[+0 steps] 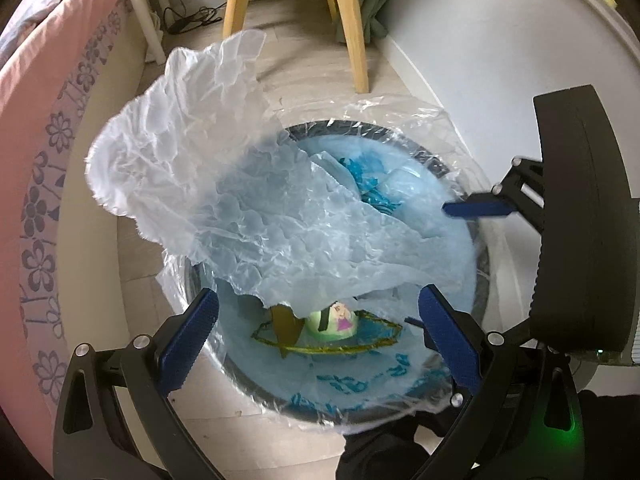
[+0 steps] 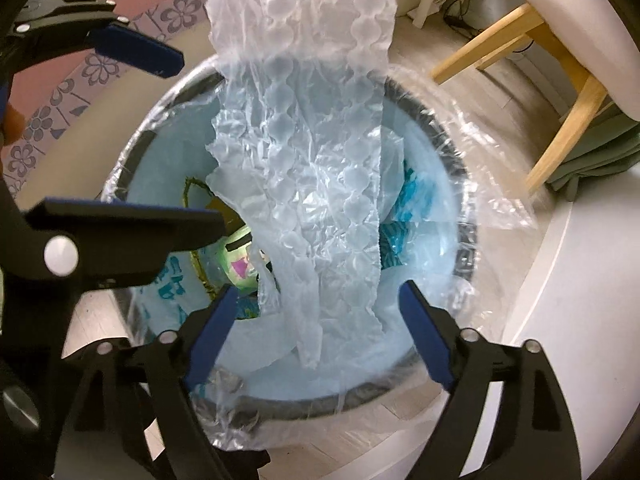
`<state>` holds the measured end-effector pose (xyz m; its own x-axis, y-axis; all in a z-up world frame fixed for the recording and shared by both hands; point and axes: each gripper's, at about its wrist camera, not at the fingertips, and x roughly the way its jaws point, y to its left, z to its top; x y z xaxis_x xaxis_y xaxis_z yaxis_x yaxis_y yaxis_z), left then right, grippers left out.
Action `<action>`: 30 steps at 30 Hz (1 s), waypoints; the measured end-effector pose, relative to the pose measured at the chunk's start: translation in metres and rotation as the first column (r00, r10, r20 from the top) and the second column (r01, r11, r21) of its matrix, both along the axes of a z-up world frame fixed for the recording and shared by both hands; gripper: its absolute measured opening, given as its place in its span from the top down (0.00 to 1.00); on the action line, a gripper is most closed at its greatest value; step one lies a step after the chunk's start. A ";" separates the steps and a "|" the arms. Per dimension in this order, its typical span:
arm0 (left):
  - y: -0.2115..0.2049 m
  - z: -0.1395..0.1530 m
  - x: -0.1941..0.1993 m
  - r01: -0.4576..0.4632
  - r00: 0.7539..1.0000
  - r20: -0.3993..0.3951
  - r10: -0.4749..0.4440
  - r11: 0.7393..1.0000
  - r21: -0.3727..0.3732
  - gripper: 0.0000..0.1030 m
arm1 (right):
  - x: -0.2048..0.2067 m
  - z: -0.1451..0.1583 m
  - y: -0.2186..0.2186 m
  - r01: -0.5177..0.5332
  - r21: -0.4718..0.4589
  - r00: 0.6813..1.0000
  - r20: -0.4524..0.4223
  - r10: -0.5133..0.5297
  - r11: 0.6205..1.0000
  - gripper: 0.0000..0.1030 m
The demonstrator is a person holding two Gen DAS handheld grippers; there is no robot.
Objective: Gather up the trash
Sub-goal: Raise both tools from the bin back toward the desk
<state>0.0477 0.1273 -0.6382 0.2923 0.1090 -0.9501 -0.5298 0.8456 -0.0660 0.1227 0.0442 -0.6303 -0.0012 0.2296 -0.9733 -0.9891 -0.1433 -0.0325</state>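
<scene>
A round trash bin (image 1: 436, 166) lined with a light blue bag stands on the floor; it also shows in the right wrist view (image 2: 466, 216). A long sheet of clear bubble wrap (image 1: 224, 184) lies half in the bin and hangs out over its far left rim; it also shows in the right wrist view (image 2: 316, 160). Below it lie a green printed wrapper (image 1: 340, 320) and blue printed plastic (image 1: 370, 184). My left gripper (image 1: 316, 340) is open above the bin's near rim. My right gripper (image 2: 320, 344) is open over the bin, touching nothing.
A wooden chair (image 1: 352, 20) stands behind the bin. A pink flowered bedspread (image 1: 44, 128) lies to the left. A white round table edge (image 1: 520, 40) curves on the right. Cables (image 1: 192, 20) lie on the pale wood floor.
</scene>
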 end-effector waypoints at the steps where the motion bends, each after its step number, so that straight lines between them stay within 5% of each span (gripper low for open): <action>1: -0.002 0.003 -0.001 0.000 1.000 0.000 0.000 1.000 0.002 0.06 | -0.001 0.003 -0.001 -0.001 0.013 1.000 0.012 0.001 1.000 0.10; 9: -0.013 0.042 -0.007 -0.011 1.000 0.002 0.011 1.000 -0.012 0.06 | 0.009 0.042 -0.014 0.037 0.079 0.997 0.064 -0.042 0.996 0.07; 18: -0.011 0.147 0.015 0.027 0.999 0.040 -0.029 0.999 0.036 0.06 | 0.039 0.139 -0.021 0.180 0.110 0.982 0.031 -0.184 0.978 0.07; 30: -0.040 0.300 0.072 0.187 0.965 0.160 -0.206 0.974 0.126 0.06 | 0.079 0.291 -0.070 0.453 0.253 0.879 0.031 -0.475 0.855 0.07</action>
